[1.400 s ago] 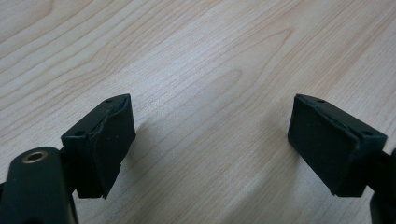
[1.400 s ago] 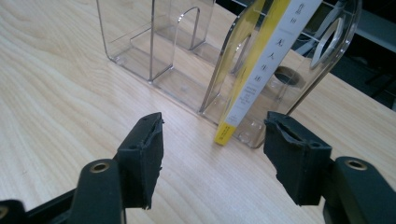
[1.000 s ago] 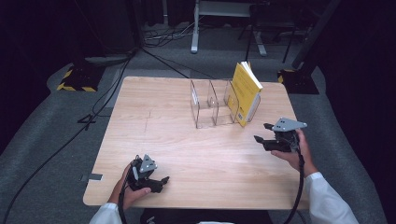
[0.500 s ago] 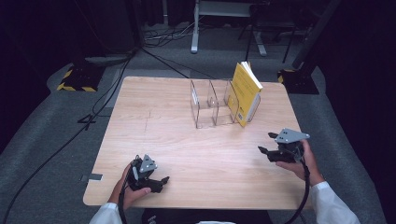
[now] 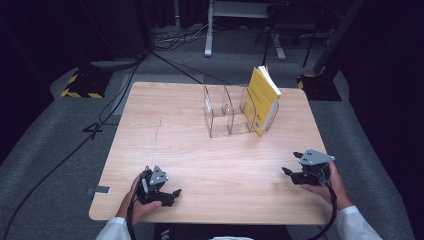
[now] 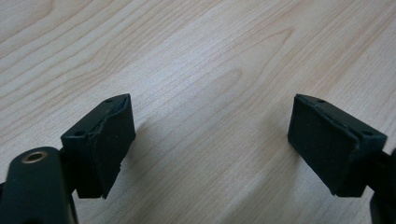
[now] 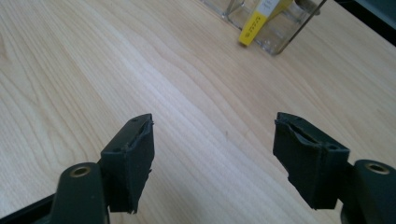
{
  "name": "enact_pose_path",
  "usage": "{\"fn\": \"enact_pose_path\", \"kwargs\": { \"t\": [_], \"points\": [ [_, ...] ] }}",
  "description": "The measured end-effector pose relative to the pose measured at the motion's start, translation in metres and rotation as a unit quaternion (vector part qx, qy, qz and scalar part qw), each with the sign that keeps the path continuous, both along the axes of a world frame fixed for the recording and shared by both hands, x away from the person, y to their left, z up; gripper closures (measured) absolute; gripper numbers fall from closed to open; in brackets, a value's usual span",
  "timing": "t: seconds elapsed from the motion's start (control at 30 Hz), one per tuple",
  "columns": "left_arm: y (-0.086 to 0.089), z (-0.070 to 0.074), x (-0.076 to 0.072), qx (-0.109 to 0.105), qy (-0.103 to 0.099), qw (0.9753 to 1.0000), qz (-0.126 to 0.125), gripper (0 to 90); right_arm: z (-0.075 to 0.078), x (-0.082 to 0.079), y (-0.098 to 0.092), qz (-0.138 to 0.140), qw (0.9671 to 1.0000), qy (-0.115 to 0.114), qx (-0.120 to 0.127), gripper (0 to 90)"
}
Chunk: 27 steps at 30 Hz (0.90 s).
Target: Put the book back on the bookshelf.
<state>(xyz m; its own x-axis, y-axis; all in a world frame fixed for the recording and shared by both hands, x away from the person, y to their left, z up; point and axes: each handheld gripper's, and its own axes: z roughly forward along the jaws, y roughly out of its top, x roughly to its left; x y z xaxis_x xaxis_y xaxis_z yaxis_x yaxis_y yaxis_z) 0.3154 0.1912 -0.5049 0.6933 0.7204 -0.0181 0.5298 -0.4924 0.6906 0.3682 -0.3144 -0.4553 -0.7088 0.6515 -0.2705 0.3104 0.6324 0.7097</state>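
two open grippers – left gripper (image 6: pixel 210 144), right gripper (image 7: pixel 212 158) facing yellow book (image 7: pixel 256 21).

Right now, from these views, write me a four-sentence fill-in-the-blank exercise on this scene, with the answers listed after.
1. The book standing in the clear rack has a ____ cover.
2. The book sits at the rack's ____ end in the high view.
3. The jaws of the left gripper are ____, with nothing between them.
4. The right gripper is near the table's ____ edge in the high view.

Missing words: yellow; right; open; right
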Motion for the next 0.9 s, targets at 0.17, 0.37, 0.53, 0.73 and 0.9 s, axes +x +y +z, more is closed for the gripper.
{"fn": "enact_pose_path", "kwargs": {
  "t": [0.17, 0.37, 0.53, 0.73, 0.9],
  "points": [
    [0.0, 0.0, 0.0, 0.002, -0.002, 1.0, 0.0, 15.5, -0.01, -0.006, -0.012, -0.014, 0.9997, 0.009, 0.015, 27.1],
    [0.0, 0.0, 0.0, 0.0, 0.0, 1.0, 0.0, 15.5, -0.021, -0.015, -0.03, -0.027, 0.9989, 0.022, 0.03, 26.0],
    [0.0, 0.0, 0.0, -0.001, 0.001, 1.0, 0.001, 15.3, -0.03, -0.023, -0.046, -0.05, 0.9973, 0.033, 0.041, 26.9],
    [0.0, 0.0, 0.0, -0.001, 0.001, 1.0, 0.001, 15.1, -0.039, -0.037, -0.068, -0.073, 0.994, 0.047, 0.067, 26.5],
    [0.0, 0.0, 0.0, -0.001, 0.001, 1.0, 0.001, 15.1, -0.046, -0.042, -0.08, -0.1, 0.9893, 0.058, 0.089, 24.8]
  ]
}}
